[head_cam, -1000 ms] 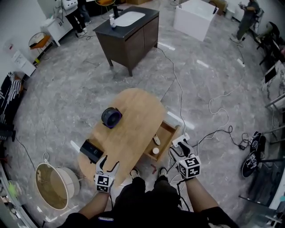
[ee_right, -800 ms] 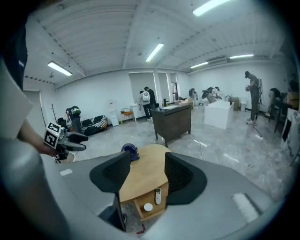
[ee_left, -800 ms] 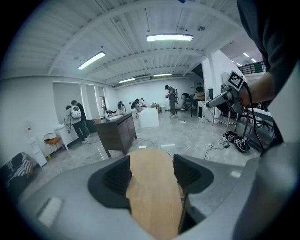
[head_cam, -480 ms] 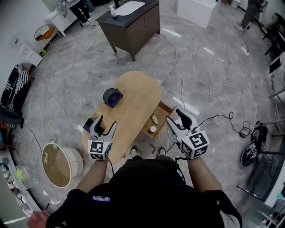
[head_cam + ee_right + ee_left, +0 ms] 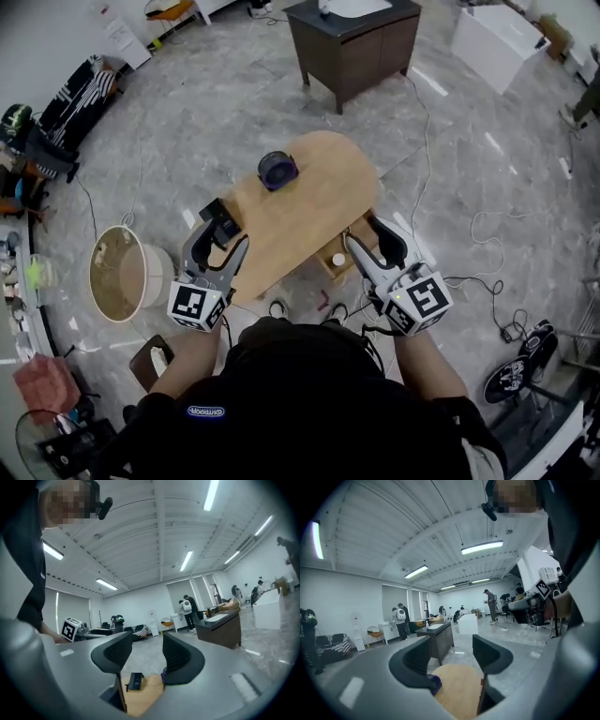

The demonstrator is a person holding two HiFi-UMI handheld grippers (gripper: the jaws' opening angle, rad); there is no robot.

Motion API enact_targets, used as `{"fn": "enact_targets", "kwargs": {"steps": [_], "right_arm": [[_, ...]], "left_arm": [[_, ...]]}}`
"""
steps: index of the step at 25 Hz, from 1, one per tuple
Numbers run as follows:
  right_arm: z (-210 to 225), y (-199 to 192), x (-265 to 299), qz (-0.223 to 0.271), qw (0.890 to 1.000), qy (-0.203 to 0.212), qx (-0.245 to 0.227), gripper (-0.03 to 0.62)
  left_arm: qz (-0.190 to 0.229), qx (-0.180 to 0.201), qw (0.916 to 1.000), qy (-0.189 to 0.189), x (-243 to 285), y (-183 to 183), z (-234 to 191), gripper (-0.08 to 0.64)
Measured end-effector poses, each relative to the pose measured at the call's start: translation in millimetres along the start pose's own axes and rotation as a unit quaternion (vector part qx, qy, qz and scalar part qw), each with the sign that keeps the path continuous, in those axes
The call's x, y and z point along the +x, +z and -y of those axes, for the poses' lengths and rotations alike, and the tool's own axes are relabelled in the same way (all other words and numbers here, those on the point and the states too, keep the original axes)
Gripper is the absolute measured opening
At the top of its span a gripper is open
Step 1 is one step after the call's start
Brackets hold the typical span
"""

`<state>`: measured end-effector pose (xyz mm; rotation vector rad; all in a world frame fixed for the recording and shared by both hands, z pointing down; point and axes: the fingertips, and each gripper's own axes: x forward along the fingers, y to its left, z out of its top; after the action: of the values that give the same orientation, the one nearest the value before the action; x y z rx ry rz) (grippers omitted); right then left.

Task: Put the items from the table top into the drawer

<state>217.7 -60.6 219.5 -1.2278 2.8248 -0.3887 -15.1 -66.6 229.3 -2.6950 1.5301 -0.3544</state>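
Above the job: I am holding the left gripper (image 5: 223, 239) and the right gripper (image 5: 366, 234) high over the table (image 5: 309, 187). Both sets of jaws are standing apart with nothing between them, and the right pair has just been closing a little. Directly below the left gripper, the black box (image 5: 221, 217) is sitting close to the table's near edge. If I come down off line, I am risking a nudge that sends it to the floor beside the basket (image 5: 122, 272). Under the right gripper the drawer (image 5: 328, 265) is standing open with a white round piece (image 5: 338, 260) already inside, so a careless drop could be landing on it. Farther along, the purple round item (image 5: 277, 169) is waiting, and a glancing touch may be rolling it off.
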Motion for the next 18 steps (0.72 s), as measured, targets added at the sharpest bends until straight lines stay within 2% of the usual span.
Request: {"fn": "enact_targets", "kwargs": {"steps": [5, 9, 14, 16, 18], "right_arm": [[-62.8, 19.2, 38.7, 0.014, 0.997, 0.072, -0.023, 0.221], [-128.3, 27.6, 61.2, 0.024, 0.991, 0.12, -0.056, 0.198], [-225.0, 23.5, 101.9, 0.028, 0.989, 0.129, -0.061, 0.196], [-268.5, 22.2, 117.4, 0.029, 0.988, 0.139, -0.066, 0.195], [-308.0, 20.4, 130.8, 0.032, 0.985, 0.149, -0.076, 0.182]], "left_arm": [[0.022, -0.008, 0.9996, 0.013, -48.3, 19.0, -15.4, 0.281], [0.058, -0.027, 0.9979, 0.015, -94.0, 19.9, -37.0, 0.279], [0.07, -0.001, 0.9975, -0.007, -183.0, 19.6, -85.1, 0.253], [0.066, -0.007, 0.9978, 0.0, -225.1, 14.8, -109.2, 0.244], [0.08, -0.019, 0.9966, 0.008, -261.3, 13.6, -131.1, 0.23]]}}
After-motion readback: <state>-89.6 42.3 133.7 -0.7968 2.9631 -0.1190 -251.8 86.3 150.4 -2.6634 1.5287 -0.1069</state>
